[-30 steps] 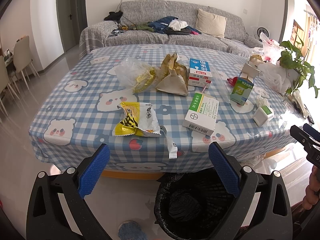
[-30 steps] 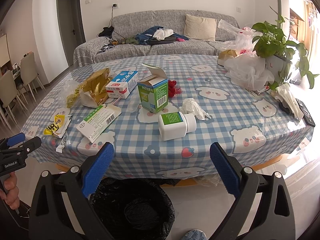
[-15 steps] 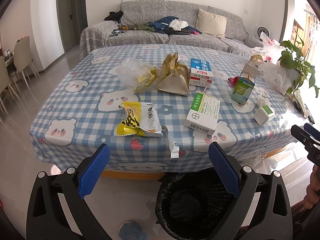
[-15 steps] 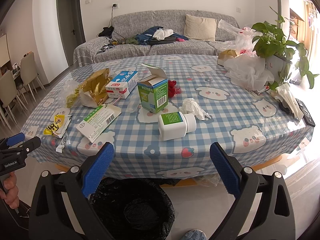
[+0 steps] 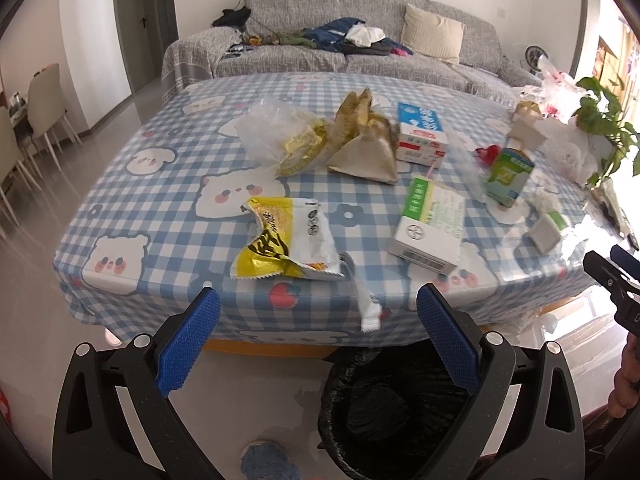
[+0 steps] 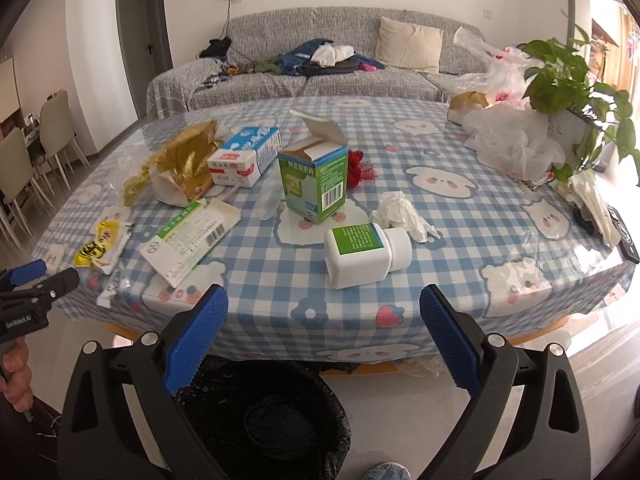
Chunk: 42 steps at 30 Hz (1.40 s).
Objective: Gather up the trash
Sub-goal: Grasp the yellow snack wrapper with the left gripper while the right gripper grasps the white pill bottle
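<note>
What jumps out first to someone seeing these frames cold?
The litter across the blue checked table: a white pill bottle on its side near the front edge, an opened green box standing behind it, a yellow snack wrapper toward the left. Below the edge sits a black-lined trash bin, with both tongs open and empty.

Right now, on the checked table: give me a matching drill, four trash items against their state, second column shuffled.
Items:
1. yellow snack wrapper
2. white plastic pill bottle
3. green and white carton
4. white crumpled tissue

States:
A. upright, top flaps open
B. lying on its side, cap on
C. flat, torn open
D. balled up beside the bottle

Pairs: 1-C, 2-B, 3-A, 4-D
</note>
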{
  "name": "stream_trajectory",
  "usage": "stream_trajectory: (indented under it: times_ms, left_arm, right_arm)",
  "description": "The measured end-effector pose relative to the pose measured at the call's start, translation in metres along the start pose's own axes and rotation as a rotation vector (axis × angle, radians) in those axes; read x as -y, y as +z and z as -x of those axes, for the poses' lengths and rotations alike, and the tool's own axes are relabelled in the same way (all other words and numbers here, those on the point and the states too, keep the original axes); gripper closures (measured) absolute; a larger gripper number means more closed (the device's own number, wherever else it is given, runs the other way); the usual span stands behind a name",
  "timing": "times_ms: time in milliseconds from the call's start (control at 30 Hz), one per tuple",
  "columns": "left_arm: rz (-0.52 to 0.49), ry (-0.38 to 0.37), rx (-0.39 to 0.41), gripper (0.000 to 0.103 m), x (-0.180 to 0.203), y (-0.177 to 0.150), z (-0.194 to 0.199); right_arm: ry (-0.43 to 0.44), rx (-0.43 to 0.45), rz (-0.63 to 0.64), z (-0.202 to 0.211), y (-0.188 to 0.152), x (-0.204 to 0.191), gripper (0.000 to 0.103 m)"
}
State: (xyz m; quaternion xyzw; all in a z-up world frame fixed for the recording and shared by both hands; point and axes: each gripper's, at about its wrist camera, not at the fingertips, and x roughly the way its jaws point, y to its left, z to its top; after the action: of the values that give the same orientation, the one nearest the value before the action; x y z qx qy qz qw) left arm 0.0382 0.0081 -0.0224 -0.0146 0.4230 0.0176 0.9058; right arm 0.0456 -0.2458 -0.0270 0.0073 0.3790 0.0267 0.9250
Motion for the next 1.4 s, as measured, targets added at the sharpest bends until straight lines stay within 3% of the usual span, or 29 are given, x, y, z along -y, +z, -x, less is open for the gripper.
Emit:
stream_trajectory:
  times_ms: [400,767,967,1067,1200,1300,1400]
  left_arm:
    - [0.045,0.038,-0.097,0.009,-0.025,0.024,-0.063]
    - [0.028,0.042,-0.167,0.02,-0.02,0.041,-0.1]
    - [0.027,0.059,-0.182,0.039,-0.017,0.05,-0.104]
    - [0.028,0.063,-0.188,0.055,-0.02,0.055,-0.103]
    - [0.036,0.065,-0.189,0.073,-0.022,0.058,-0.103]
    - [0.047,0.06,-0.185,0.089,-0.026,0.058,-0.101]
    - [0.055,0.04,-0.184,0.091,-0.029,0.057,-0.099]
  right_arm:
    - [-0.041,-0.073,-0.009,-0.056,0.016,0.008,0.01]
    - [-0.078,-0.124,-0.03,-0.091,0.027,0.014,0.026]
    - [-0.094,-0.148,-0.034,-0.104,0.031,0.014,0.038]
    - [-0.093,-0.164,-0.045,-0.11,0.032,0.018,0.047]
    - [-0.087,-0.175,-0.056,-0.112,0.032,0.021,0.064]
    - [-0.083,-0.177,-0.057,-0.112,0.032,0.022,0.064]
    - [-0.083,-0.177,-0.061,-0.111,0.032,0.022,0.064]
